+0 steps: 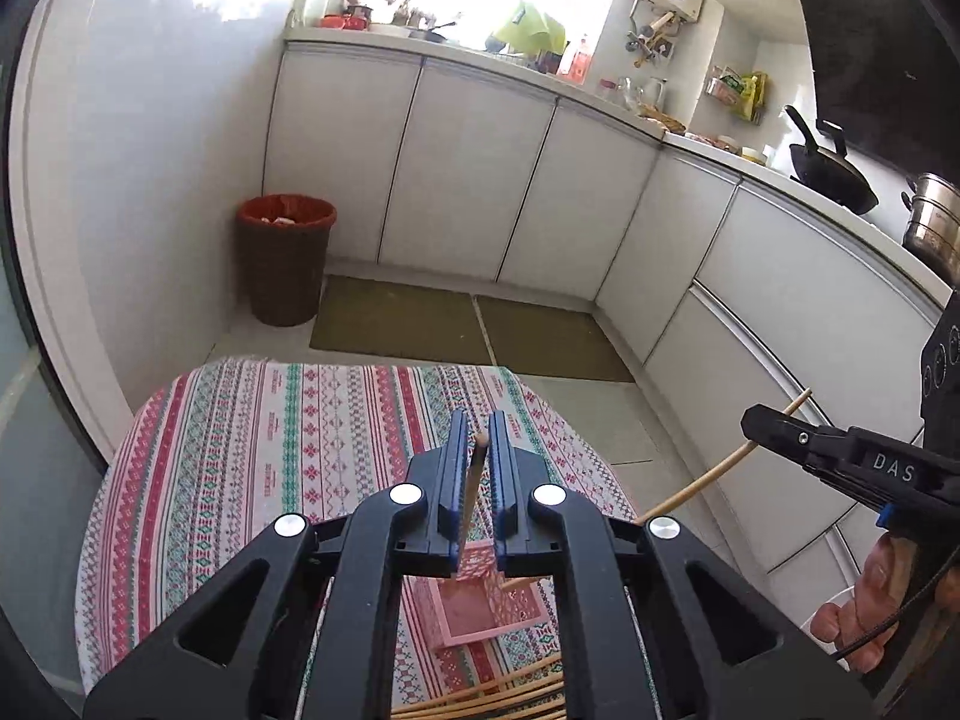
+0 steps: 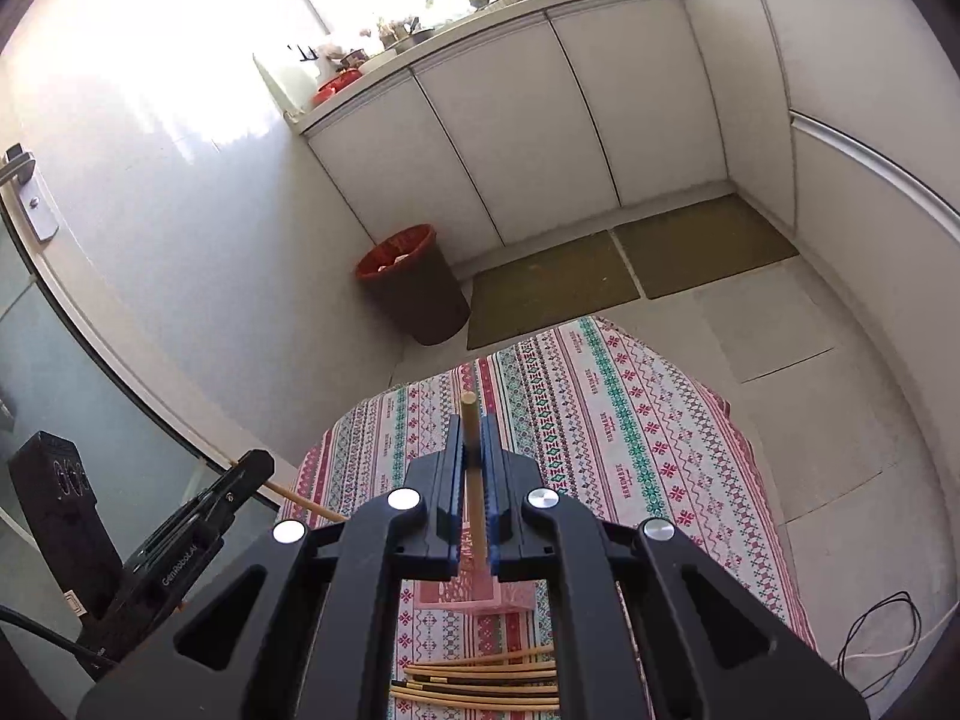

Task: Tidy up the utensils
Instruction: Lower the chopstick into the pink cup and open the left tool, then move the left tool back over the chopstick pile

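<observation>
My left gripper [image 1: 478, 429] has its jaws slightly apart around a bamboo chopstick [image 1: 474, 480] that leans against the left pad, above a pink slotted utensil basket [image 1: 480, 600] on the patterned table. My right gripper [image 2: 474, 429] is shut on another chopstick [image 2: 473, 468], held upright above the same basket [image 2: 480, 591]. The right gripper also shows in the left wrist view [image 1: 756, 417] with its chopstick [image 1: 714, 474]. The left gripper shows in the right wrist view [image 2: 255, 462]. Several loose chopsticks [image 2: 480, 678] lie on the cloth near me.
The round table [image 1: 270, 450] has a striped patterned cloth. A red-lined waste bin [image 1: 285, 258] stands on the floor by white cabinets [image 1: 480, 180]. A wok [image 1: 831, 171] and a steel pot [image 1: 933, 222] sit on the counter. A black cable [image 2: 882, 630] lies on the floor.
</observation>
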Available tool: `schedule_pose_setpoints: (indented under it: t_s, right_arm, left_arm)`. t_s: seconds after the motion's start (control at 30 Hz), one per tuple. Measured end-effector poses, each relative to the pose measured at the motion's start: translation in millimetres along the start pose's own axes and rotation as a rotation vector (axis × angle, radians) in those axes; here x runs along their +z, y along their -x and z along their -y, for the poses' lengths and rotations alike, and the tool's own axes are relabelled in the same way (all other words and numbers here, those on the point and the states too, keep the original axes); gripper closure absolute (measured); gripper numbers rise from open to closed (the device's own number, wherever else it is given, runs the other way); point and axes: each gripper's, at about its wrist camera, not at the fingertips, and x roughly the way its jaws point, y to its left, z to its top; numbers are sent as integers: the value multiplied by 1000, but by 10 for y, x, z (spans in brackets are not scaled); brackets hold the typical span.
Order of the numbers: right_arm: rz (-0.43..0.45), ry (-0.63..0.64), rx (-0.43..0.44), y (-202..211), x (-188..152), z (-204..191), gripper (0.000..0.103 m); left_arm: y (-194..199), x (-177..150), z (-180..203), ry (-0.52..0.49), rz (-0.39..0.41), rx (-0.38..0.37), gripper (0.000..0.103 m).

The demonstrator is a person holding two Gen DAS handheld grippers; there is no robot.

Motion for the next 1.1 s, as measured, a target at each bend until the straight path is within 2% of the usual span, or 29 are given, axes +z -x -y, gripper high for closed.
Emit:
schedule_pose_setpoints:
  t_s: [0.07, 0.1, 0.13, 0.17, 0.33, 0.43, 0.53, 0.67, 0.73, 0.8, 0.87, 0.93, 1.0, 1.1]
  right_arm:
    - [0, 26, -20, -84, -44, -41, 97]
    - [-2, 36, -24, -130, -64, -60, 97]
    - [-7, 40, -23, -175, -84, -75, 97]
    - [-12, 43, -20, -213, -107, -88, 97]
    - [-25, 52, -16, -362, -152, -180, 97]
    - [-41, 59, -27, -459, -192, -233, 94]
    - [-80, 50, -45, -551, -230, -236, 93]
    - [-51, 44, -56, -359, -284, -230, 90]
    - [-7, 62, -70, -144, -324, -256, 70]
    - [46, 72, -90, 110, -396, -280, 56]
    - [90, 97, -113, 361, -483, -317, 53]
    - [131, 131, -150, 618, -609, -362, 32]
    - [191, 143, -170, 870, -757, -375, 17]
    - [253, 173, -211, 1189, -980, -412, 7]
  left_arm:
    - [106, -21, -111, 47, 24, -6, 87]
    - [194, -21, -167, 66, 48, -7, 78]
    - [263, -14, -201, 78, 68, -5, 66]
    - [366, -10, -242, 90, 95, 0, 62]
    - [825, 11, -353, 102, 204, 48, 59]
    - [991, -16, -395, 116, 228, 65, 56]
    - [1074, -66, -411, 112, 227, 81, 55]
    - [1187, -102, -385, 101, 203, 78, 53]
    - [1268, -123, -342, 87, 202, 69, 47]
    - [1333, -162, -257, 62, 179, 56, 37]
    - [1369, -225, -167, 38, 141, 35, 36]
    - [1407, -310, -82, 21, 110, 22, 36]
    - [1459, -399, 12, 7, 80, 11, 33]
    - [1556, -507, 125, -18, 59, 15, 26]
